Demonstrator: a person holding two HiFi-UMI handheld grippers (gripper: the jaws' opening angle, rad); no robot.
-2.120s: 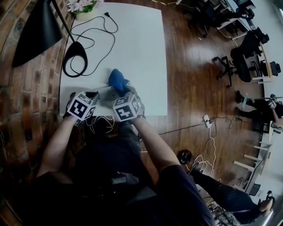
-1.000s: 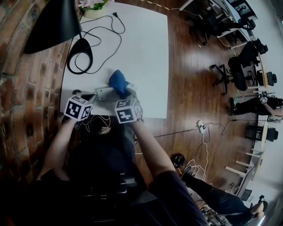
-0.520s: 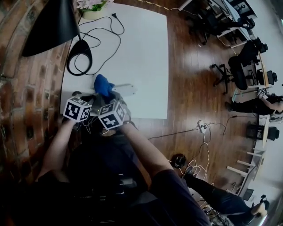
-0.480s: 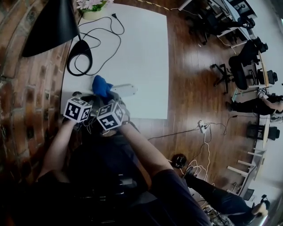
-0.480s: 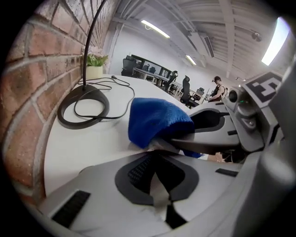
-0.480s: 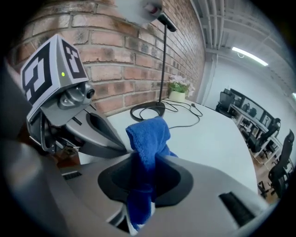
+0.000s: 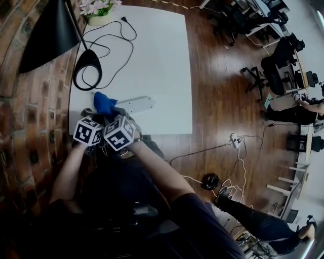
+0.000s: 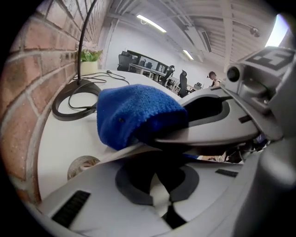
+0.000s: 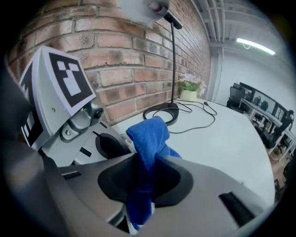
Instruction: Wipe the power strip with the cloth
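A white power strip (image 7: 135, 104) lies near the front edge of the white table (image 7: 157, 55). My right gripper (image 7: 112, 116) is shut on a blue cloth (image 7: 104, 102), which rests on the strip's left end. In the right gripper view the cloth (image 9: 145, 148) stands bunched between the jaws. My left gripper (image 7: 95, 117) sits just left of it, shut, at the strip's left end. In the left gripper view its tips (image 8: 162, 208) meet with only a white sliver showing between them. The cloth (image 8: 134, 115) and the right gripper's finger (image 8: 208, 125) fill the view ahead.
A black lamp base (image 7: 87, 61) with a looping black cord (image 7: 114, 35) stands at the back left beside the brick wall (image 7: 35, 96). A flower pot (image 7: 96, 11) sits in the far corner. Wooden floor, office chairs (image 7: 258, 76) and floor cables (image 7: 230, 139) lie to the right.
My right gripper has carried the blue cloth leftward along the power strip, from its right part to its left end beside the left gripper. The left gripper has stayed put.
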